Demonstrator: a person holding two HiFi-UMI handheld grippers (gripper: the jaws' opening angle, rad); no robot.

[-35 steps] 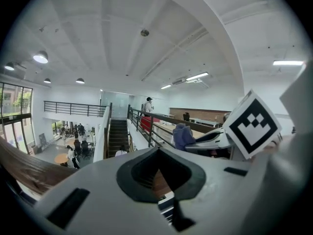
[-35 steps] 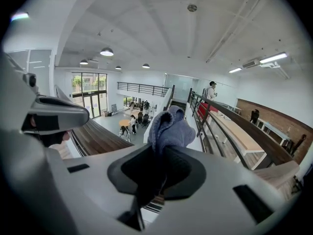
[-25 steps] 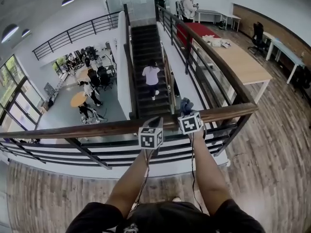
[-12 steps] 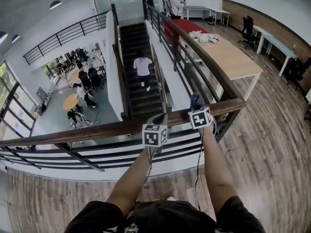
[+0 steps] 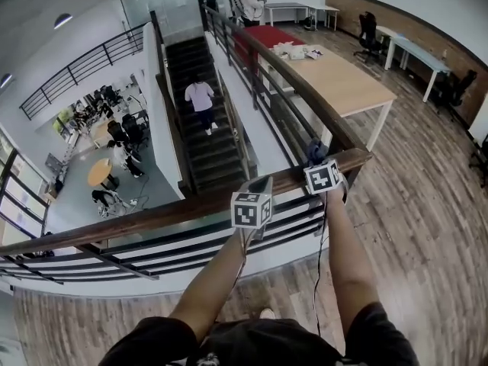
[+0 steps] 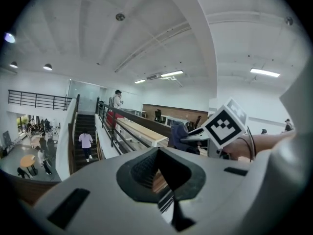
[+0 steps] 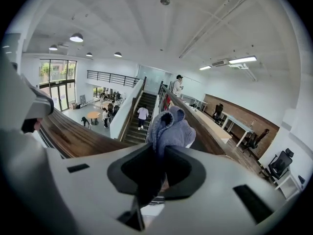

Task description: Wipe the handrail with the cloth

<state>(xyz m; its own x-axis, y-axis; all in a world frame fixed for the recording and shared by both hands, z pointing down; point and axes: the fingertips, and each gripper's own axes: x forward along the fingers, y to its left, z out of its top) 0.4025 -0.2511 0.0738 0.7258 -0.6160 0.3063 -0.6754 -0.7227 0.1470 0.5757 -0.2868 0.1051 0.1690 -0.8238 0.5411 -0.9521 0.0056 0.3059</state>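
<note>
Pinching the cloth (image 5: 313,152) in our right claw (image 5: 317,163), we hold it at the handrail (image 5: 152,215) nr its corner for wiping; left claw (image 5: 261,184) is closed & empty, just beside the rail.

Handrail (image 5: 152,213): dark brown wood, grain showing, smooth, dull sheen. Bars (image 5: 293,213) beneath it: dark metal, satin. Cloth (image 7: 171,129): blue-grey fabric, soft and nappy, matt. Left gripper (image 6: 157,166) shell: pale grey plastic, matt; its pads (image 6: 141,169) are black and ribbed. Floor (image 5: 427,227), 4 o'clock in head view: wood planks, mixed browns, low gloss. Table (image 5: 343,82), 1 o'clock: pale, smooth wood top.
</note>
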